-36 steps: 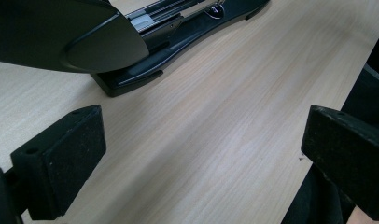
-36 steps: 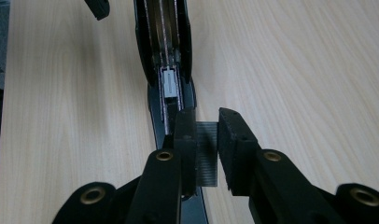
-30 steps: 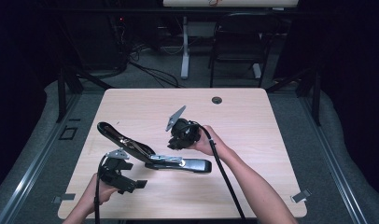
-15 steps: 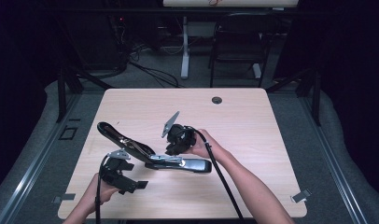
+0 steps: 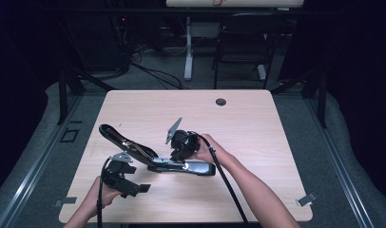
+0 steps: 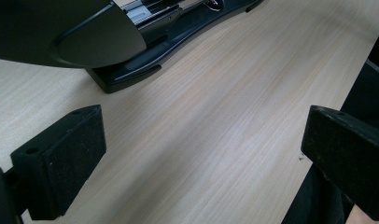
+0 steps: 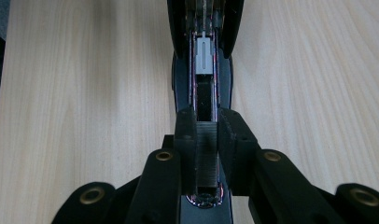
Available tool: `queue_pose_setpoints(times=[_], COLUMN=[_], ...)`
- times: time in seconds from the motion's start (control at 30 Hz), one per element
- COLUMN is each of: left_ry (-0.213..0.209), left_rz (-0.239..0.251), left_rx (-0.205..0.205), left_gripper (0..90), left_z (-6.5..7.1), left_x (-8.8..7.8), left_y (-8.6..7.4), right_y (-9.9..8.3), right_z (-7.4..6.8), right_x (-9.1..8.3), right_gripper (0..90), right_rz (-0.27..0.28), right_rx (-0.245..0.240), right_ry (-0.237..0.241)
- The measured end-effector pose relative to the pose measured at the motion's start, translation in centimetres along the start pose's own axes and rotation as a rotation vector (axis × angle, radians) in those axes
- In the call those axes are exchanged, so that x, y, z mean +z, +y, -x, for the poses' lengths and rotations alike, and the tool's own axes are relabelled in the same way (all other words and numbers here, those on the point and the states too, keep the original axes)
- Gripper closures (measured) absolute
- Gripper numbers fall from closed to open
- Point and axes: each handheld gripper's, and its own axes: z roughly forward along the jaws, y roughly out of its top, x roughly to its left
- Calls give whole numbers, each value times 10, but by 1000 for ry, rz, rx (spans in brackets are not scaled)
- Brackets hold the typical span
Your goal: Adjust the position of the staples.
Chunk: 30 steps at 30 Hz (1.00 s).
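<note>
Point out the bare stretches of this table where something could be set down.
The table is bare across its far half, around the cable hole, and along its right side. The near-left is crowded: the opened stapler, the right gripper over its channel, and the left gripper at the near edge.

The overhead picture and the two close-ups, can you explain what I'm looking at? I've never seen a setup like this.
There is no robot here. A person sits at a wooden table and holds a hand-operated tool with two-jaw tongs in each hand.

The high view is taken from above, looking down on the table. Each of the other two pictures comes from a small camera riding on one tool, looking along its black jaws.

On the table lies a black stapler with its top swung open. The left tongs hang wide open above bare wood beside it and hold nothing. The right tongs are closed on a thin ribbed strip, probably staples, right over the stapler's open channel.
</note>
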Motion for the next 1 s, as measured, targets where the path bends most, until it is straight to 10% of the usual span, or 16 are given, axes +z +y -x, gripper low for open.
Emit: queue_pose_setpoints(times=[1.0], left_ry=[12], left_rz=[-7], left_rx=[0], left_gripper=[1], left_z=[-1], left_x=[0], left_y=[0], right_y=[-7], right_z=[1], right_x=[11], right_gripper=[784], right_rz=[-28], right_rx=[5], right_ry=[-3])
